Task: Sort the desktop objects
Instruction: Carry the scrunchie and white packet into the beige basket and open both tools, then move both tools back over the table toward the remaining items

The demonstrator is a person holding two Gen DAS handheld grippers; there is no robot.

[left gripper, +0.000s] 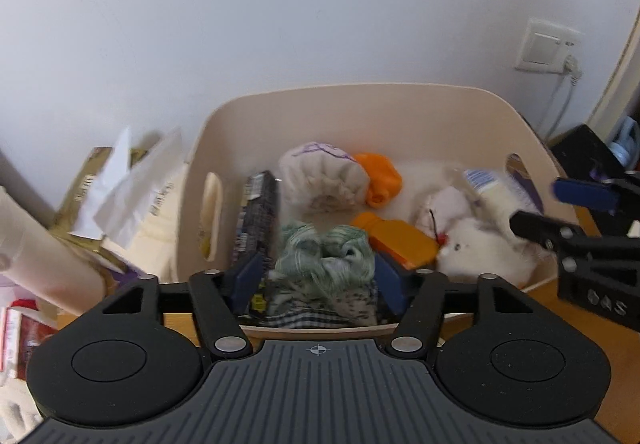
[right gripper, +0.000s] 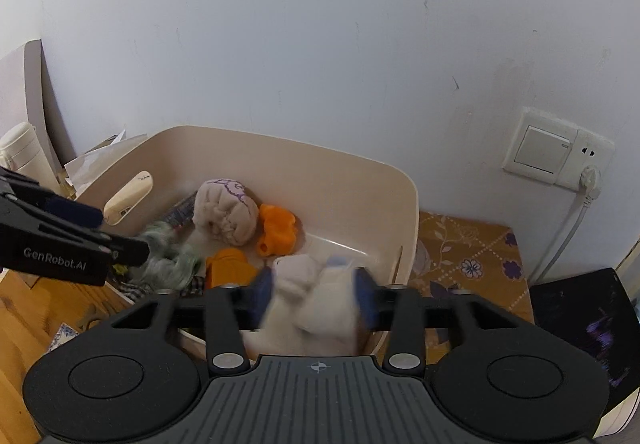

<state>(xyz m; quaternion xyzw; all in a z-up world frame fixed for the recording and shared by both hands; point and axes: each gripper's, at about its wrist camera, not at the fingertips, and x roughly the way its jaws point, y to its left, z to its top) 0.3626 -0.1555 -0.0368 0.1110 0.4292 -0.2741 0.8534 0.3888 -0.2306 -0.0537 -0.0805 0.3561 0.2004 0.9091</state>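
Dropping-off step over beige storage bin (left gripper: 400,103). Left tool (left gripper: 318,276) open around green scrunchie (left gripper: 326,256), right tool (right gripper: 316,294) open around white plush toy (right gripper: 308,296), both inside bin. Next, probably: lifting clear without snagging.

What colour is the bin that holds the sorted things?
Beige bin; it shows best in the right wrist view.

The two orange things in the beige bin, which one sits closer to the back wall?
The knobbly orange plastic toy, beside the round beige plush. The flat orange bottle lies nearer the front, next to the green yarn.
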